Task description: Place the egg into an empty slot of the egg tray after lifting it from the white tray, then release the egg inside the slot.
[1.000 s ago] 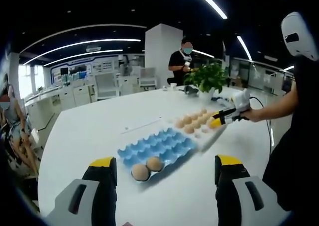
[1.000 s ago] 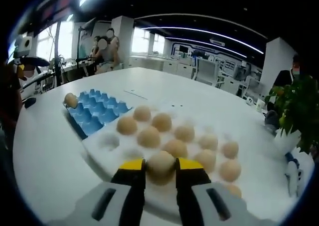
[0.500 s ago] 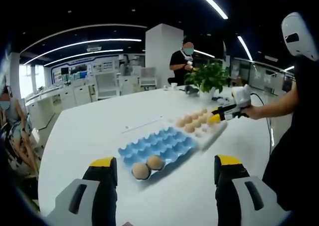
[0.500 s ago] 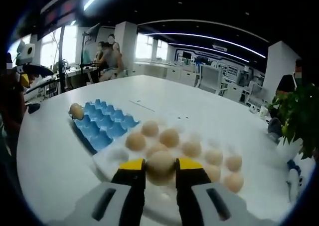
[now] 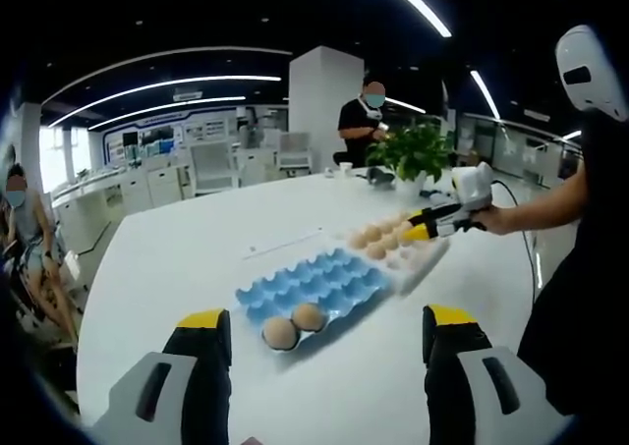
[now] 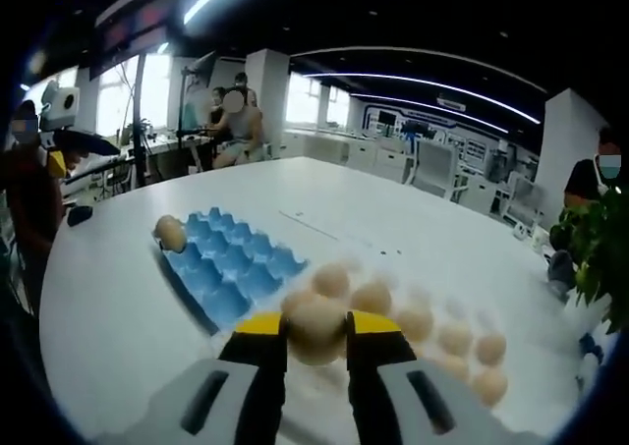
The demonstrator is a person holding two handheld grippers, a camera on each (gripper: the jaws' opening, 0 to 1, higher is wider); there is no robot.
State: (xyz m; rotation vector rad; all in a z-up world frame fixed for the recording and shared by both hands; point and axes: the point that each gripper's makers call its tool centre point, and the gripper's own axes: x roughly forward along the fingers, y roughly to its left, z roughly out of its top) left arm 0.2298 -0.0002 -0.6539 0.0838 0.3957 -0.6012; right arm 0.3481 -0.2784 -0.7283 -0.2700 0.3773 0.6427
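Observation:
My right gripper (image 6: 315, 333) is shut on a brown egg (image 6: 315, 327), held in the air above the white tray (image 6: 413, 366), which carries several eggs. The blue egg tray (image 6: 228, 266) lies to its left with an egg (image 6: 171, 234) at its far end. In the left gripper view the blue egg tray (image 5: 316, 286) holds two eggs (image 5: 293, 325) in its near corner, and the white tray (image 5: 418, 261) lies beyond it. The right gripper (image 5: 421, 231) hovers over that tray with the egg hidden. My left gripper (image 5: 321, 339) is open, its jaws wide apart, low over the table.
A round white table (image 5: 177, 268) carries both trays. A potted plant (image 5: 413, 150) stands at its far side, where a person (image 5: 366, 121) stands. The person holding the grippers is at the right (image 5: 590, 268). Other people sit at the far left (image 6: 236, 121).
My right gripper has lifted the egg up off the white tray and drifted toward the blue tray. The left gripper has stayed still and open.

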